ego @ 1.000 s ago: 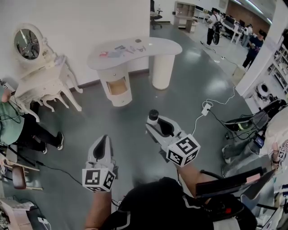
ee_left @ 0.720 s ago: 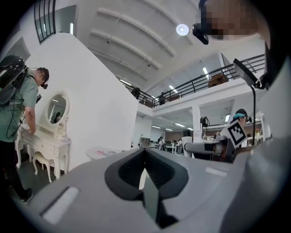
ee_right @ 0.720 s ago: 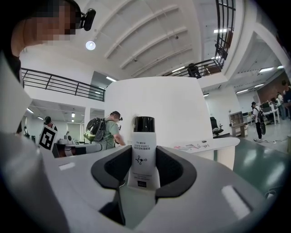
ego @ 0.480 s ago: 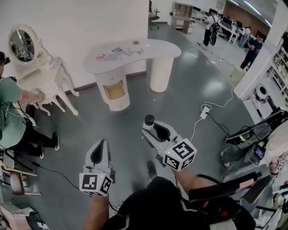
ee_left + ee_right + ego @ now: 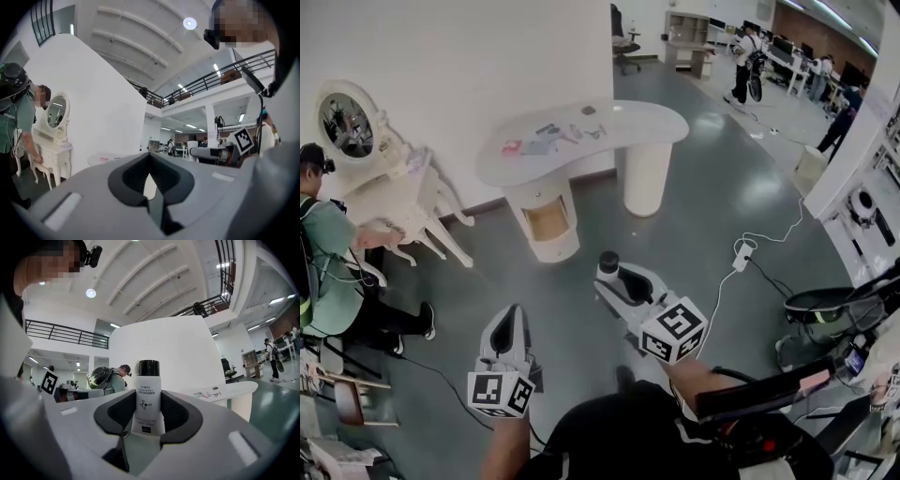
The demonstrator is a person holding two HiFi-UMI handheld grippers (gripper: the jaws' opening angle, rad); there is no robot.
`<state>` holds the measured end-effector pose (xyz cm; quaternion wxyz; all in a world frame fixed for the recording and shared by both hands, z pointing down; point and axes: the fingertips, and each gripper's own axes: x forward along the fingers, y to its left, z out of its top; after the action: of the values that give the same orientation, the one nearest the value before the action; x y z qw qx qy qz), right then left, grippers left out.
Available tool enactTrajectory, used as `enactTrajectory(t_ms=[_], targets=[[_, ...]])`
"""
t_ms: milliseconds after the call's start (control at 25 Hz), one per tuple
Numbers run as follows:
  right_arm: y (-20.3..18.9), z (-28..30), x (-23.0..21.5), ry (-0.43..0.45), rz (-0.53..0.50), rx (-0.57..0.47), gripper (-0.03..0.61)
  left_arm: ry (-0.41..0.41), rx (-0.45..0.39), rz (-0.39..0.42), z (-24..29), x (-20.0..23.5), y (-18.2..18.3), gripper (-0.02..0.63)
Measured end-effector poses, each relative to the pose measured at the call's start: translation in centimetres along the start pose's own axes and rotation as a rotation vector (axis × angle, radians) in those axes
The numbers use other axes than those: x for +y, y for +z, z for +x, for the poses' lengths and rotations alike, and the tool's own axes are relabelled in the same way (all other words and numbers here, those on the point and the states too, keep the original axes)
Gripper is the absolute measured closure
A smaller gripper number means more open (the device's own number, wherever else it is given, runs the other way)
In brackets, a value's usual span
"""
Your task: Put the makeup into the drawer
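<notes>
Grey floor (image 5: 703, 216), tube (image 5: 147, 380) in right hand-held gripper (image 5: 148, 399)

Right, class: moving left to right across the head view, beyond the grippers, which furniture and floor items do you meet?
First the white dressing table with oval mirror → curved white table → white power strip on the floor.

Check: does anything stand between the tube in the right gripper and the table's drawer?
Nothing visible does. The right gripper holds the white tube, and only bare grey floor lies between it and the drawer under the white table.
</notes>
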<state>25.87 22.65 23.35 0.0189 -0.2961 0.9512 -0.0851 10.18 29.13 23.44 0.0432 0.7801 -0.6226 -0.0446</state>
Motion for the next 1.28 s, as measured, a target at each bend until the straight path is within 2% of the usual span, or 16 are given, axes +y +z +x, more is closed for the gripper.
enactTrajectory(t_ms=[400,600,1000,1280], targets=[[1.3,4.5,-7.8,0.053,0.001,0.014,0.410,0.057,0.048,0.036,8.1,1.1,-0.1,0.614],[1.1,7.5,-9.1,0.062,0.030,0.029,0.410,0.071,0.077,0.037,10.3,3.0,-0.2,0.614],[1.3,17.2,-8.9,0.014,0.014,0.051,0.410,-0.004,0.039,0.059,14.8,12.1,1.7,0.614],[2.1,24.0,-8.3,-0.038,-0.016,0.055,0.410,-0.067,0.018,0.046,17.4,18.5,2.5,0.614]])
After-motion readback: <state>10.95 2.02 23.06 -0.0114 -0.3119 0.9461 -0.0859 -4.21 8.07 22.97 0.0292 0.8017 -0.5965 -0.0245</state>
